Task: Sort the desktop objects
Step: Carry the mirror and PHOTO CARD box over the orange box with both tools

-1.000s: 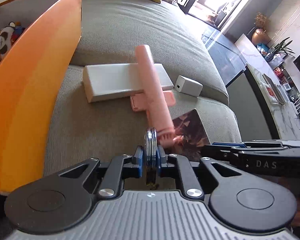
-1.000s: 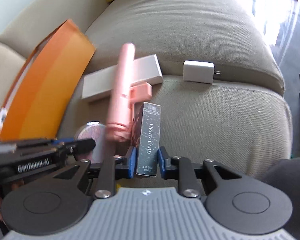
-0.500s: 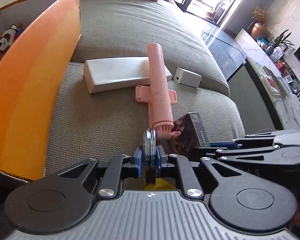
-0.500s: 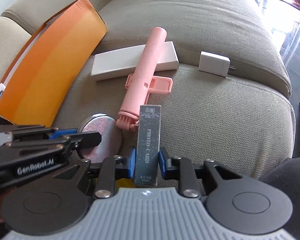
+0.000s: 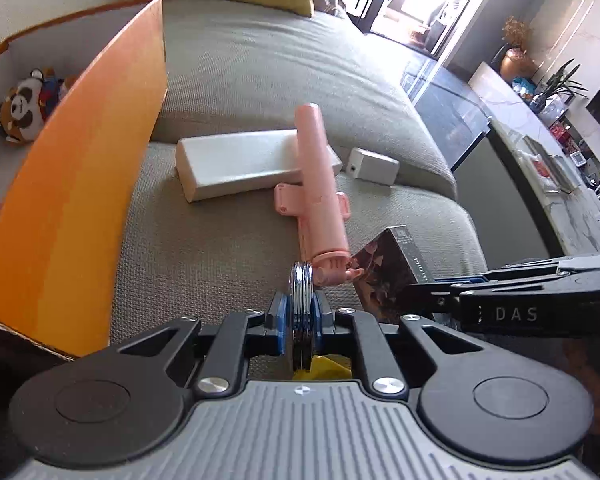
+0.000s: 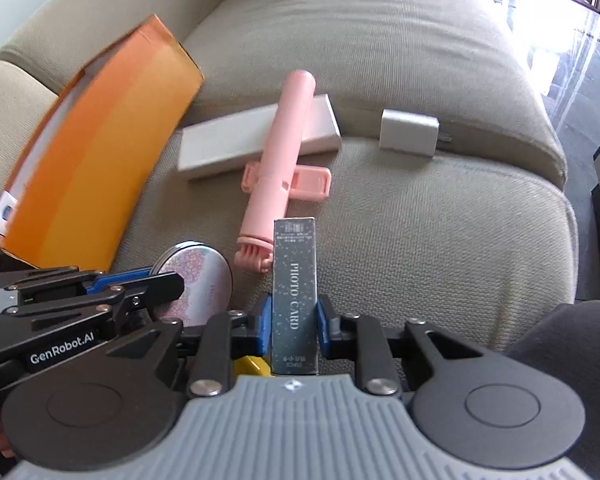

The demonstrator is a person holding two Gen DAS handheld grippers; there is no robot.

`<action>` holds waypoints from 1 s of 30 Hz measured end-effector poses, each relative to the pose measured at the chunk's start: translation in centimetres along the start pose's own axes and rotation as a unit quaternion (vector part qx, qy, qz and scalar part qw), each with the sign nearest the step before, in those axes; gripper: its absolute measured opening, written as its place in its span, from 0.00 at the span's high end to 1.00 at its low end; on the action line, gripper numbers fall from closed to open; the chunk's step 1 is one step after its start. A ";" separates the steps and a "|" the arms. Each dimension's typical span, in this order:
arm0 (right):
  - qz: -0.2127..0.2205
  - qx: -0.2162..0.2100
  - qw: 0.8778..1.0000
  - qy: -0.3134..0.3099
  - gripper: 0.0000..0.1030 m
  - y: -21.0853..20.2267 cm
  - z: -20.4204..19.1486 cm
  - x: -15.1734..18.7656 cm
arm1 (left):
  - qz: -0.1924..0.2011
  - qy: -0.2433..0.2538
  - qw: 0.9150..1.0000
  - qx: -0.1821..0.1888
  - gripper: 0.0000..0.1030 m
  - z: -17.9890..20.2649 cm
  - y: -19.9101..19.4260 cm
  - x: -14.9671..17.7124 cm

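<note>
Since a second ago: both grippers have lifted slightly; the sofa items now look sharp, and the orange box shows more of its inside.
Left gripper (image 5: pixel 300 312): nearly closed, clamped edge-on across a round compact mirror (image 6: pixel 198 280), held above the seat.
Right gripper (image 6: pixel 293 320): jaws closing a touch on the upright photo card box (image 6: pixel 294 292), pads on its two long sides.
Handling, mirror: stiff, slick metal rim, glass inside, probably fragile; my guess is a rim grip suits it.
Handling, card box: light cardboard, crushable; best held mid-body.
Just beyond: one pink selfie stick (image 5: pixel 320 188), lying partly over one long white box (image 5: pixel 240 164).
Further: one small white charger (image 6: pixel 410 138) at the seat's back edge.
Left side: one orange box (image 5: pixel 72 208), open, a panda toy (image 5: pixel 18 110) inside.
Count: five loose items, two in hand.
</note>
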State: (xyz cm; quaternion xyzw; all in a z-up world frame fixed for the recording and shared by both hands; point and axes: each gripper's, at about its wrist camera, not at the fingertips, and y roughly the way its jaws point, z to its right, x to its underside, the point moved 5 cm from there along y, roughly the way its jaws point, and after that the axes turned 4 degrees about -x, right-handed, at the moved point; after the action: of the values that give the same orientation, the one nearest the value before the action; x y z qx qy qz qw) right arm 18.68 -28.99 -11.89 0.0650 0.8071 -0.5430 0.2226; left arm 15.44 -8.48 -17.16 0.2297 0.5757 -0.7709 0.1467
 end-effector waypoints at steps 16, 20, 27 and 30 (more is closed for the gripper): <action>0.092 -0.106 0.987 -0.080 0.77 -7.3 -10.8 -6.3 | 0.134 -0.025 0.991 0.010 0.86 -5.2 -13.4 -5.3; 0.108 -0.127 0.980 -0.108 0.77 -6.9 -15.0 -8.4 | 0.162 -0.047 0.985 -0.039 0.86 -9.2 -15.4 -6.7; 0.065 -0.156 0.978 -0.118 0.77 -2.1 -21.1 -10.7 | 0.129 -0.086 0.987 -0.047 0.86 -15.3 -14.1 -7.4; 0.028 -0.139 0.983 -0.119 0.77 1.0 -22.8 -11.0 | 0.081 -0.089 0.991 -0.062 0.86 -17.3 -11.2 -6.9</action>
State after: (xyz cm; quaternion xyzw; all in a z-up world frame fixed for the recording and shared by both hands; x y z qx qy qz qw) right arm 22.23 -6.50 -0.91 -0.0094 0.8403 -0.4229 0.3389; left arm 19.05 11.10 -8.38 0.1965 0.5863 -0.7368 0.2734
